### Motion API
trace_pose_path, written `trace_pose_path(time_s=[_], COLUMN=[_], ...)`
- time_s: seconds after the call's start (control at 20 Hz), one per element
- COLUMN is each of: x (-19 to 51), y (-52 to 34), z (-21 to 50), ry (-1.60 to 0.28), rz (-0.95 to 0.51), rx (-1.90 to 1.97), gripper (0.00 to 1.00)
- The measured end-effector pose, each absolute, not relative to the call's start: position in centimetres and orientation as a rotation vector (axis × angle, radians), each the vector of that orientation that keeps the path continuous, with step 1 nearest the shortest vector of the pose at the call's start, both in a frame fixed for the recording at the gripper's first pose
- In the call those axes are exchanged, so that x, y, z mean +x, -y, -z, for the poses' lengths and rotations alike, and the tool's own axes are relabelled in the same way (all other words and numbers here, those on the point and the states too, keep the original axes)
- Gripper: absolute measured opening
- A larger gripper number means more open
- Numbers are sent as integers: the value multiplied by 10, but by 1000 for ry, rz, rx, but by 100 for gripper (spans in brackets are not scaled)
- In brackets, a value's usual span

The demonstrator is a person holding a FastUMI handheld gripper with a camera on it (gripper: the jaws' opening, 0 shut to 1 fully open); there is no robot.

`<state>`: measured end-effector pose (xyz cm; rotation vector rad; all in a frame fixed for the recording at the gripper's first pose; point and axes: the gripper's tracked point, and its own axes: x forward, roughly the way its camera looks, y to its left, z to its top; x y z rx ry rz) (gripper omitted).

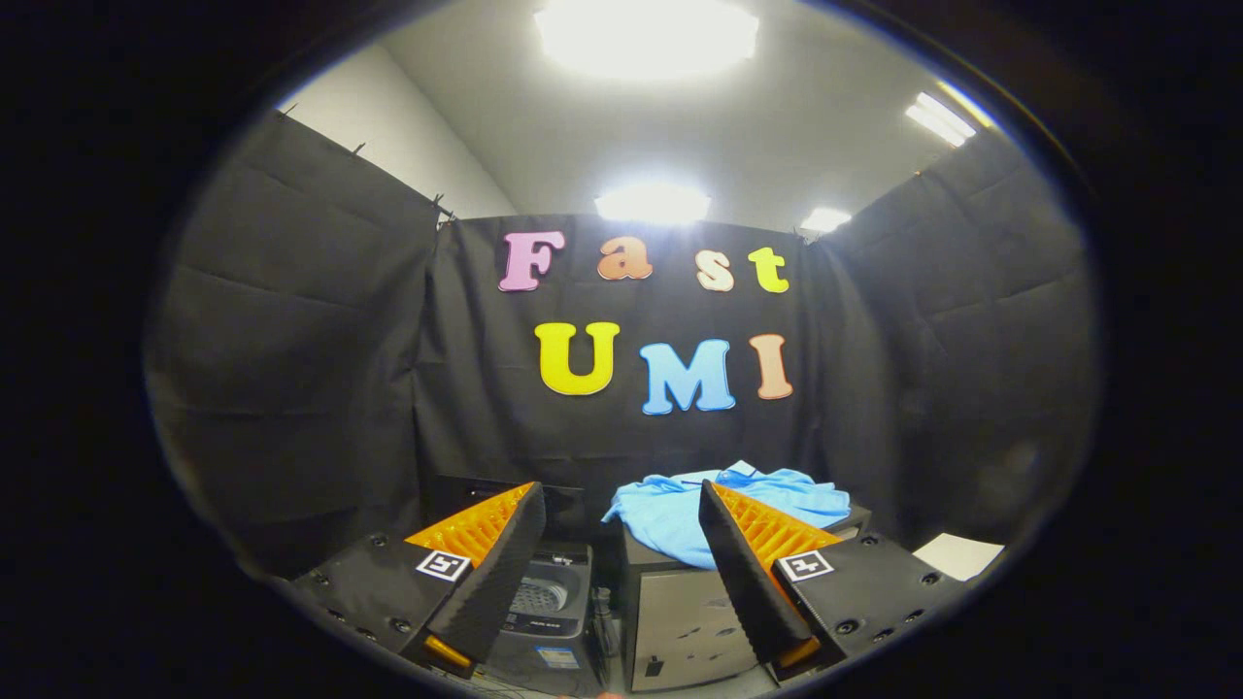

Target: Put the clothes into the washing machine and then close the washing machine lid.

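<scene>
no legible text; the washing machine (pixel 549 607) labels are too small.

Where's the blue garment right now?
In the gripper view, the blue garment lies heaped on the metal box, right of the washing machine, beyond the open gripper.

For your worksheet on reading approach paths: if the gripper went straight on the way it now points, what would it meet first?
The gripper, fingers open, probably meets the blue garment heaped on the grey cabinet, or passes just beside it toward the booth wall. Depth is unclear.
</scene>
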<state>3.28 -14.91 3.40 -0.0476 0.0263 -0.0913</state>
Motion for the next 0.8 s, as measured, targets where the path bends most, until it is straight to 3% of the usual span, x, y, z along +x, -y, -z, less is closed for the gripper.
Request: trace_pose_path(time_s=[0.8], x=[165], y=[255], z=[-6], ry=[-206], rz=[276], rx=[-59], gripper=[99])
